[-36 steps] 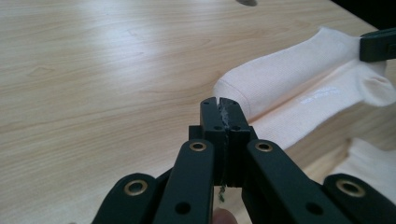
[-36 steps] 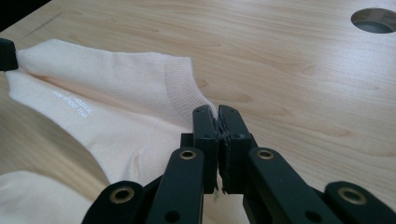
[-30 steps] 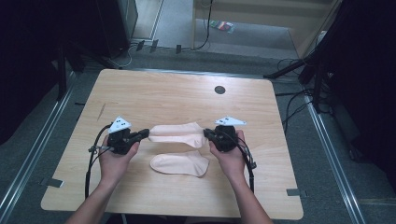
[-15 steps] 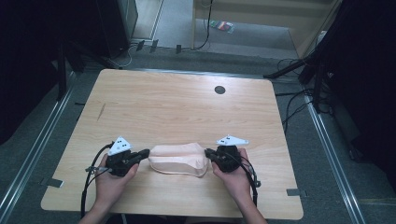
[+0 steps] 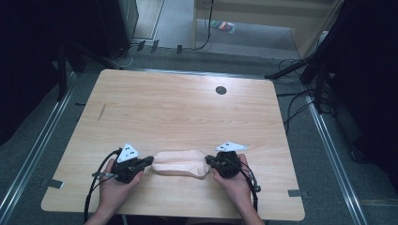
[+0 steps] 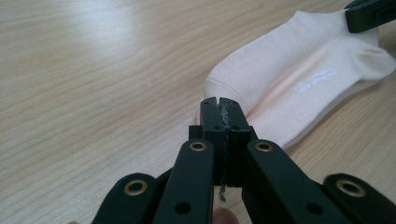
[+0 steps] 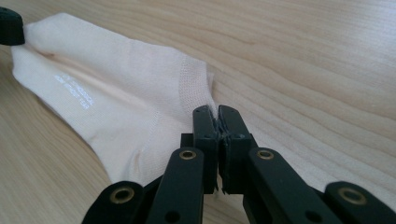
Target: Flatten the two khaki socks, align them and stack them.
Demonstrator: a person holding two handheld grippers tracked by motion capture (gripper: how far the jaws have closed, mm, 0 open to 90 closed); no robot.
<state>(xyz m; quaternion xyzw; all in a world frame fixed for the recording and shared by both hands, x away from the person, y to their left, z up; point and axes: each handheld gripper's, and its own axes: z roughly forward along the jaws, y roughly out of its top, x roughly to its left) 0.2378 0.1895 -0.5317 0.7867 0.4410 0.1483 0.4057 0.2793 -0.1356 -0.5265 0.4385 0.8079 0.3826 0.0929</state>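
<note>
At the left of the high view, the person's left hand (image 5: 112, 185) comes in from the bottom edge, its forearm cut off there, holding the left gripper (image 5: 149, 161) near the table's front edge. A black cable loops from it down past the wrist. In the left gripper view that gripper (image 6: 219, 103) has its jaws pressed together on the edge of the cream sock (image 6: 299, 84), at the toe end as far as the shape tells; the pinched fabric itself is hidden between the black jaws.

The sock (image 5: 180, 162) lies flat on the wooden table (image 5: 187, 112) between the two grippers (a second layer shows as a paler margin under its lower edge, though whether that is another sock or a fold is hard to make out). Small white lettering on it is too fine to read.

At the right, the right hand (image 5: 237, 183) holds the right gripper (image 5: 209, 161), with the grey plate on top. In the right gripper view the right gripper (image 7: 217, 112) is likewise clamped on the sock's (image 7: 116, 107) edge, beside the ribbed cuff. The tip of the other gripper intrudes at that view's top-left corner, mostly cut off.

Farther back, a small dark round hole (image 5: 221, 90) sits in the tabletop.
</note>
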